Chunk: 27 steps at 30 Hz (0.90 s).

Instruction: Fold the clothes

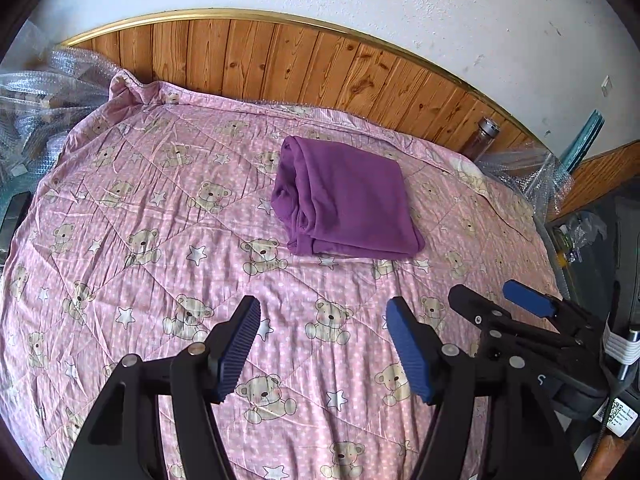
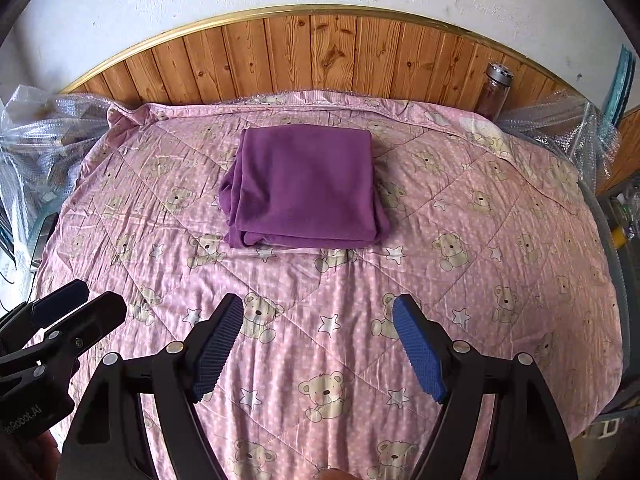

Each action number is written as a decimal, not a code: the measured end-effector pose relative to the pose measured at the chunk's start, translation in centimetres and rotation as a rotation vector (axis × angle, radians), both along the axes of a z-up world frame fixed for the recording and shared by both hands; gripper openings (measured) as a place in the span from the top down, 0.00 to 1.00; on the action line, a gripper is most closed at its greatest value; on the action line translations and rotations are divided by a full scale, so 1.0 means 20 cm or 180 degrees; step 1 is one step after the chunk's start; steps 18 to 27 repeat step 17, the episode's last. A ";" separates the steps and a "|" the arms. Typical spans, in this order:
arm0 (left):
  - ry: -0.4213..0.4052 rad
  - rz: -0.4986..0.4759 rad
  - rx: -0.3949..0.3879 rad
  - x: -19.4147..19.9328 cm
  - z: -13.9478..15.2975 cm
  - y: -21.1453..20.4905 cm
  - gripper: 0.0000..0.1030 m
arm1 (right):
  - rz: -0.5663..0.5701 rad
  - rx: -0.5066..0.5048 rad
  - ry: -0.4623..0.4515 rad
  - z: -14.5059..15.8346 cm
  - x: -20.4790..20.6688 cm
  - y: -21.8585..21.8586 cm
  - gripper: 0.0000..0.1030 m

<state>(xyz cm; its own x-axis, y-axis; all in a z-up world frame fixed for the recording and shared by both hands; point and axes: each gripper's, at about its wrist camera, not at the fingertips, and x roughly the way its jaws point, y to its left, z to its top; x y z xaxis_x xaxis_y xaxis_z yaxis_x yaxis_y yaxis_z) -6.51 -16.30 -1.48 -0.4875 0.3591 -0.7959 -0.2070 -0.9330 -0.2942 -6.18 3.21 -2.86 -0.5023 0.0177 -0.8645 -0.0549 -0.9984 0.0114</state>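
Folded cloth point(image 2: 306, 188) lies on quilt point(image 2: 500, 280), ahead of both grippers, well clear of the jaws. Left gripper point(image 1: 322, 344) sits left of right gripper point(image 2: 318, 346), side by side over the quilt's near part, jaws spread, nothing between them. Headboard point(image 2: 320, 56) behind the quilt. Bottle point(image 2: 494, 92) stands far right against the headboard. Bubble wrap point(image 2: 36, 140) off the quilt's far-left edge.
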 end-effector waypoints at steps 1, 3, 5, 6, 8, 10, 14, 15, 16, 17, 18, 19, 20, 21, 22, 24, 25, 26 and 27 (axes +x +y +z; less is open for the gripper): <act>0.0002 -0.0011 0.0003 0.00 0.00 0.00 0.35 | 0.0014 -0.0007 -0.0007 0.00 0.00 0.00 0.24; 0.0002 -0.0028 0.0006 0.01 0.00 0.01 0.35 | 0.0034 -0.0004 -0.0006 0.00 0.00 -0.01 0.24; 0.0004 -0.0044 -0.0003 0.01 0.00 0.01 0.35 | 0.0047 -0.0009 -0.0003 0.00 0.00 -0.02 0.24; 0.0003 -0.0049 -0.0017 0.01 0.00 0.02 0.35 | 0.0052 -0.0005 0.0001 0.00 0.00 -0.02 0.24; -0.0004 -0.0046 -0.0033 0.01 -0.01 0.02 0.35 | 0.0064 0.0001 0.0000 0.00 0.00 -0.02 0.24; -0.0013 -0.0038 -0.0044 0.02 -0.01 0.02 0.35 | 0.0079 0.0002 -0.0007 0.00 0.00 -0.03 0.24; -0.0018 -0.0030 -0.0074 0.01 -0.02 0.01 0.35 | 0.0103 0.0024 -0.0027 0.00 0.00 -0.04 0.24; -0.0016 -0.0028 -0.0080 0.01 -0.01 0.01 0.35 | 0.0111 0.0031 -0.0035 0.00 0.00 -0.04 0.24; -0.0012 -0.0025 -0.0084 0.01 -0.01 0.01 0.35 | 0.0123 0.0035 -0.0041 -0.01 0.00 -0.04 0.24; -0.0008 -0.0023 -0.0088 0.01 -0.01 0.01 0.35 | 0.0132 0.0049 -0.0046 -0.01 -0.01 -0.05 0.24; -0.0008 -0.0023 -0.0088 0.01 -0.01 0.01 0.35 | 0.0132 0.0049 -0.0046 -0.01 -0.01 -0.05 0.24; -0.0008 -0.0023 -0.0088 0.01 -0.01 0.01 0.35 | 0.0132 0.0049 -0.0046 -0.01 -0.01 -0.05 0.24; -0.0008 -0.0023 -0.0088 0.01 -0.01 0.01 0.35 | 0.0132 0.0049 -0.0046 -0.01 -0.01 -0.05 0.24; -0.0008 -0.0023 -0.0088 0.01 -0.01 0.01 0.35 | 0.0132 0.0049 -0.0046 -0.01 -0.01 -0.05 0.24; -0.0008 -0.0023 -0.0088 0.01 -0.01 0.01 0.35 | 0.0132 0.0049 -0.0046 -0.01 -0.01 -0.05 0.24; -0.0008 -0.0023 -0.0088 0.01 -0.01 0.01 0.35 | 0.0132 0.0049 -0.0046 -0.01 -0.01 -0.05 0.24; -0.0008 -0.0023 -0.0088 0.01 -0.01 0.01 0.35 | 0.0132 0.0049 -0.0046 -0.01 -0.01 -0.05 0.24; -0.0008 -0.0023 -0.0088 0.01 -0.01 0.01 0.35 | 0.0132 0.0049 -0.0046 -0.01 -0.01 -0.05 0.24; -0.0008 -0.0023 -0.0088 0.01 -0.01 0.01 0.35 | 0.0132 0.0049 -0.0046 -0.01 -0.01 -0.05 0.24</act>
